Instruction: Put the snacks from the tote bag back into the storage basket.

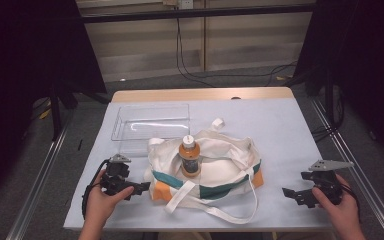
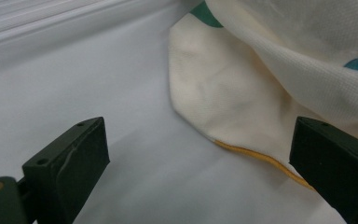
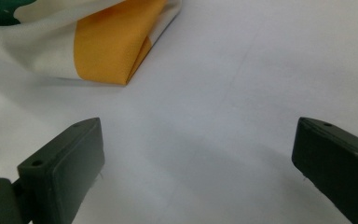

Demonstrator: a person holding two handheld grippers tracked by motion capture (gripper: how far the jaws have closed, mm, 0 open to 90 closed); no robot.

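Here's the cream tote bag point(image 1: 215, 165), slumped across the middle of the desk point(image 1: 290, 130) toward its near edge, teal and orange panels showing along its front. An orange-capped bottle point(image 1: 190, 156) stands upright in the bag's mouth; its lower part sinks behind the cloth, and the label is too small to read. One strap point(image 1: 230, 212) loops out almost to the near edge.

At the near left corner the left gripper point(image 1: 142, 188) sits low in the person's hand, jaws spread wide, tips just beside the bag's orange corner. From the left gripper view, cream cloth point(image 2: 228, 93) lies ahead between the jaws, nothing pinched; whether the right-hand jaw brushes the fabric is hard to say, as the frame cuts it off.

Over at the near right corner, the right gripper point(image 1: 291, 194) also stands wide apart, well clear of the bag, with bare desk between its jaws.

A clear plastic tray point(image 1: 150, 122) rests near the far left corner.
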